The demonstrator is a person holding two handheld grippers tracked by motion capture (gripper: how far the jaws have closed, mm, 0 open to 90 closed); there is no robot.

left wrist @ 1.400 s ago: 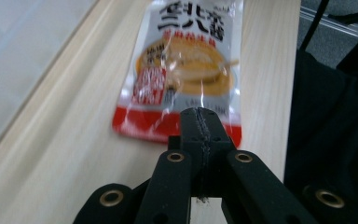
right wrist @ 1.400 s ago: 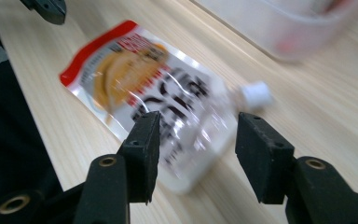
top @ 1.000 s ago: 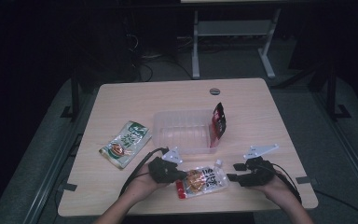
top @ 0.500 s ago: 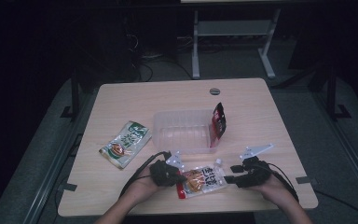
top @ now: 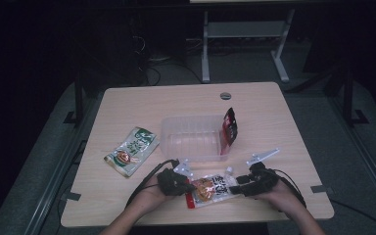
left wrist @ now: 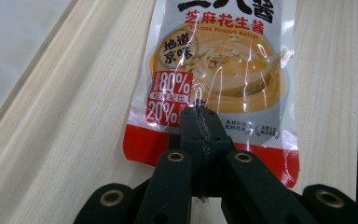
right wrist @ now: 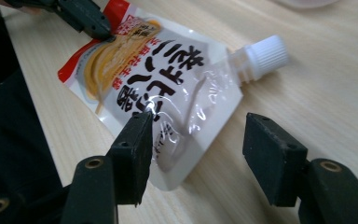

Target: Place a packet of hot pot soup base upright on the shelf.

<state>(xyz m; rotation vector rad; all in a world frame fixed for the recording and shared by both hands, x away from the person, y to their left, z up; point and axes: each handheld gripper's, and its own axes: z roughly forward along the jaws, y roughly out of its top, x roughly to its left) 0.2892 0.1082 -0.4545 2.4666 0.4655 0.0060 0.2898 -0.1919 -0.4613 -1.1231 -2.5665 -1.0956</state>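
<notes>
At the table's left lay a green snack packet [top: 129, 151], well apart from the work. Nearer the front edge, the left gripper [top: 180, 184] had its jaws pressed together on the red bottom end of the sauce pouch [top: 210, 188] — in the left gripper view the two black jaws met in a single seam over the pouch's printed face [left wrist: 214, 84], pinning it flat against the wooden table [top: 127, 103]. The pouch lay along the near edge between the two hands, its white cap [right wrist: 261, 56] pointing toward the clear plastic bin [top: 191, 137] behind it, where a dark red packet [top: 229, 126] leaned upright at the bin's right end.

To the right, the right gripper [right wrist: 196, 158] stood with jaws apart and had just been opening further; the pouch's cap-end corner lay between them, and the pads did not press on it.

The risks looked plain enough. With only one end clamped, a lift could leave the pouch drooping and swinging — the glossy film might slide out of the pinch. Closing the right jaws on that thin corner might merely crease it or miss the cap.
</notes>
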